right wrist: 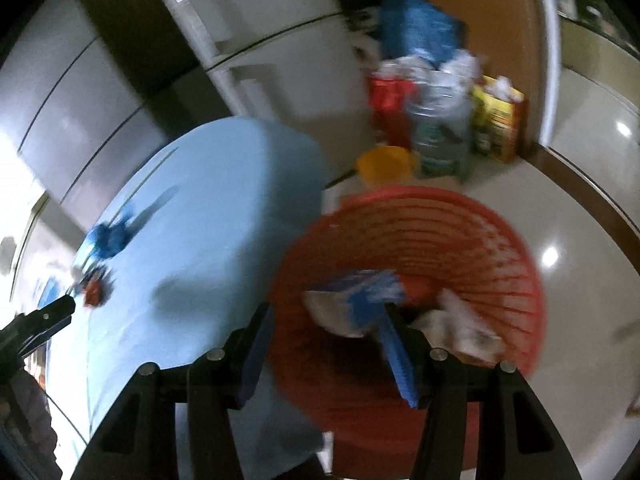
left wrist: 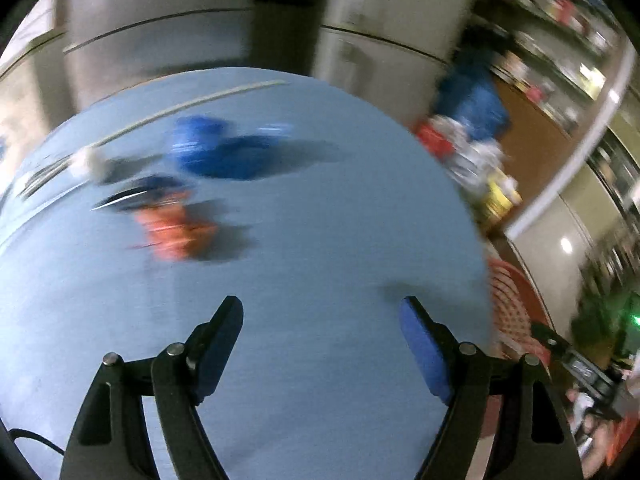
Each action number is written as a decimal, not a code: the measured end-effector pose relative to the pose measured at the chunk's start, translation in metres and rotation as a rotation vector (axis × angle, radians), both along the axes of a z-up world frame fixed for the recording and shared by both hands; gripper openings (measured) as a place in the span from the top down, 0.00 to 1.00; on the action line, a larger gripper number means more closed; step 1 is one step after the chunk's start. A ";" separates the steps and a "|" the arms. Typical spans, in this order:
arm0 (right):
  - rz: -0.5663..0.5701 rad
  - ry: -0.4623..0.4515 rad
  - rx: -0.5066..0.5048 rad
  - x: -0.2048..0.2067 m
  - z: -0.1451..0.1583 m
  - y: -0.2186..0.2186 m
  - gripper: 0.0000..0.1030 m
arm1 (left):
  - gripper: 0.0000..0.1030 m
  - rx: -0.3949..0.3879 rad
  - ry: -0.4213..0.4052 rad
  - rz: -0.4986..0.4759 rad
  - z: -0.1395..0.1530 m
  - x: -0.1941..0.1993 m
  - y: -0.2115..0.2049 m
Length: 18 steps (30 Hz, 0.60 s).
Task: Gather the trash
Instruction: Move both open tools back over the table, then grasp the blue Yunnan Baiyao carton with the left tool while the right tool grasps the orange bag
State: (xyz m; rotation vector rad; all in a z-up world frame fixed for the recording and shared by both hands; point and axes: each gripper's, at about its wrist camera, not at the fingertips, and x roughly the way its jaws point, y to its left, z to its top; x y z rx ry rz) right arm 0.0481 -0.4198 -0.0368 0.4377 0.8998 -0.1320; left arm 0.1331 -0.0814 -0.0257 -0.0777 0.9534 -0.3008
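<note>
Your left gripper point(left wrist: 322, 318), black with blue pads, hangs over the light blue tabletop point(left wrist: 320, 220) with its jaws wide apart and nothing between them. Ahead of it on that surface lie three blurred pieces of trash: a crumpled blue wrapper point(left wrist: 224, 152), an orange and dark blue wrapper point(left wrist: 170, 220) nearer you, and a small white scrap point(left wrist: 86, 162) off to the left, all well apart from your fingers. Your right gripper point(right wrist: 326, 320) also stands open and empty, poised above the round red slatted plastic basket point(right wrist: 500, 248) that sits on the pale floor point(right wrist: 580, 200) just beside the table's edge. Inside the basket you can see a blue and white wrapper point(right wrist: 360, 288) and some crumpled white paper point(right wrist: 468, 320). Beyond the basket stand a yellow bowl point(right wrist: 384, 164), a clear plastic jug point(right wrist: 440, 136) and a yellow box point(right wrist: 500, 120), all blurred.
</note>
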 end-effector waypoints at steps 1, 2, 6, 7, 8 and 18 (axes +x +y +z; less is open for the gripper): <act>0.037 -0.003 -0.003 0.008 0.003 0.014 0.43 | 0.20 0.002 -0.003 0.037 -0.003 -0.001 0.016; 0.078 -0.007 -0.006 0.016 0.006 0.029 0.43 | 0.20 0.003 -0.001 0.086 -0.007 -0.001 0.038; 0.232 -0.017 -0.025 0.043 0.014 0.090 0.43 | 0.19 0.002 0.016 0.200 -0.021 -0.004 0.093; 0.268 -0.020 -0.026 0.049 0.016 0.104 0.43 | 0.19 0.002 0.022 0.228 -0.027 -0.006 0.107; 0.309 -0.024 -0.026 0.055 0.017 0.122 0.43 | 0.19 0.004 0.025 0.244 -0.029 -0.006 0.114; 0.595 -0.030 -0.077 0.118 0.015 0.266 0.43 | 0.19 -0.006 0.049 0.339 -0.052 -0.017 0.183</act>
